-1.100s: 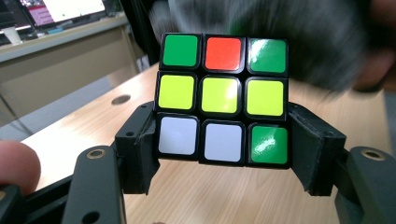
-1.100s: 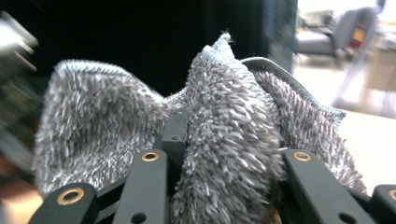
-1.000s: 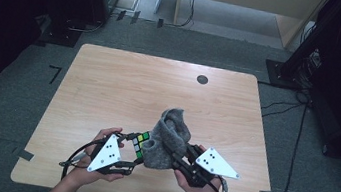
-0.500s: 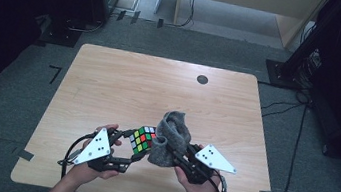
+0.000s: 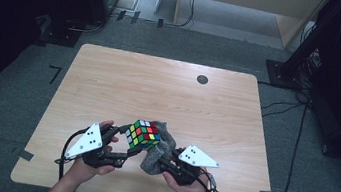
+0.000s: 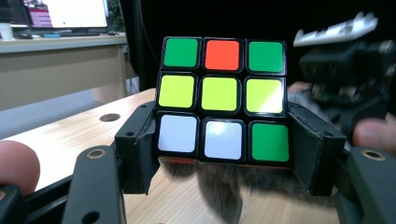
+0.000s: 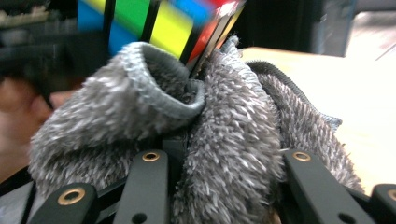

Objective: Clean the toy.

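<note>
Left gripper [image 5: 123, 146] clamps the cube [image 5: 143, 133] steady, faces exposed; right gripper [image 5: 162, 161] grips the grey cloth [image 5: 155, 155] bunched just right of cube, touching it, for wiping.

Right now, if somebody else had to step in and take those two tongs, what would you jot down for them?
Left tongs: shut on the cube, gripping its lower layer and holding it up over the table's near edge.
Right tongs: shut on the grey cloth, bunched between the jaws.
Position: the cloth presses against the cube's underside and far side.
Done: both things picked up and brought together.
Left: it looks like a wipe; the top faces show no cloth on them yet.
</note>
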{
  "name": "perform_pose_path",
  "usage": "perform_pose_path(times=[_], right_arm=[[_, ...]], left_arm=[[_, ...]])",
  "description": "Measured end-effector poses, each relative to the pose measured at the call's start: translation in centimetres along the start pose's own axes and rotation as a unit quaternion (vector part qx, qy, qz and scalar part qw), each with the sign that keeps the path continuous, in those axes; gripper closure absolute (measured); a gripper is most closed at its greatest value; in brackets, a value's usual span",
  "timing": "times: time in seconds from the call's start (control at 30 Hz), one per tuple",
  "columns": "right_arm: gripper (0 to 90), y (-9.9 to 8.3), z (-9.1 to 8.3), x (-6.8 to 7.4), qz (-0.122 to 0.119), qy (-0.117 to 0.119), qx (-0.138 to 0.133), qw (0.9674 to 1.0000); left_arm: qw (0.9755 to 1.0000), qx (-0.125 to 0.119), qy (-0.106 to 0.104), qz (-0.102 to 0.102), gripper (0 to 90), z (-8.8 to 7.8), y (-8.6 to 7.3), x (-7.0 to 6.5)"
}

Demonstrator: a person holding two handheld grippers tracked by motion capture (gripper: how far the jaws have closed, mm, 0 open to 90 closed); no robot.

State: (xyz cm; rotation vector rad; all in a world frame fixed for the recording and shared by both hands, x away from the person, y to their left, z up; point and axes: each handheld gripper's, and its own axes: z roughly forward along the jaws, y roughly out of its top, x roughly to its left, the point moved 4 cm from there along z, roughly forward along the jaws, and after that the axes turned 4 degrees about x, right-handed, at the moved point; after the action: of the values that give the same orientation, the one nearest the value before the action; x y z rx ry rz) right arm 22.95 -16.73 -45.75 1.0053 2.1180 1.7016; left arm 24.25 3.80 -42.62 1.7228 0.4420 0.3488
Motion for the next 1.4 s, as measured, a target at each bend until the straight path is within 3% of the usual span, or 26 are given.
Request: perform_pose_path(times=[0.07,0.13,0.2,0.37,0.43,0.6,0.73,0.87,1.03,1.17,1.23,1.3,1.4], right_arm=[[66.4,0.6,-0.8,-0.5,0.013,-0.016,-0.030,0.9993],[66.4,1.0,-1.4,-0.9,0.024,-0.022,-0.054,0.9980],[66.5,0.9,-1.2,-0.8,0.018,-0.016,-0.049,0.9985],[66.5,-0.4,0.4,0.1,-0.012,0.010,0.001,0.9999],[66.5,-0.2,0.3,0.2,-0.029,-0.001,-0.002,0.9996],[67.0,0.9,-1.1,-0.3,-0.027,-0.018,-0.048,0.9983],[66.9,0.2,-0.2,0.3,-0.055,0.009,-0.020,0.9982],[66.4,0.2,-0.1,0.8,-0.106,0.008,-0.011,0.9942],[66.4,0.7,-0.7,0.3,-0.107,-0.008,-0.037,0.9936],[66.1,0.1,0.2,1.3,-0.132,0.012,-0.025,0.9909],[65.9,-0.6,1.0,2.2,-0.146,0.025,-0.005,0.9889],[65.8,-1.1,1.6,3.1,-0.146,0.047,0.003,0.9882],[65.9,-1.2,2.3,4.6,-0.114,0.082,-0.004,0.9901]], left_arm=[[0.9999,0.008,-0.003,0.009,34.2,0.1,-0.1,-0.2],[1.0000,0.003,-0.008,0.005,34.2,0.2,0.0,-0.4],[1.0000,0.000,-0.008,0.002,34.3,0.2,0.1,-0.3],[1.0000,-0.003,-0.005,-0.008,34.2,-0.1,0.1,0.1],[0.9999,-0.005,-0.005,-0.009,34.2,-0.2,0.1,0.2],[0.9999,-0.005,-0.005,-0.010,34.2,-0.2,0.0,0.3],[0.9998,-0.010,0.003,-0.015,34.2,-0.5,0.2,0.7],[0.9993,-0.020,0.007,-0.031,34.2,-1.1,0.3,1.5],[0.9980,-0.030,-0.012,-0.054,34.2,-1.1,0.3,1.6],[0.9980,-0.032,-0.017,-0.052,34.2,-0.8,0.5,1.1],[0.9969,-0.040,-0.014,-0.067,34.2,-0.8,0.6,1.2],[0.9937,-0.056,-0.014,-0.096,34.2,-0.9,0.6,1.4],[0.9899,-0.067,-0.018,-0.124,34.2,-0.7,0.4,1.6]])
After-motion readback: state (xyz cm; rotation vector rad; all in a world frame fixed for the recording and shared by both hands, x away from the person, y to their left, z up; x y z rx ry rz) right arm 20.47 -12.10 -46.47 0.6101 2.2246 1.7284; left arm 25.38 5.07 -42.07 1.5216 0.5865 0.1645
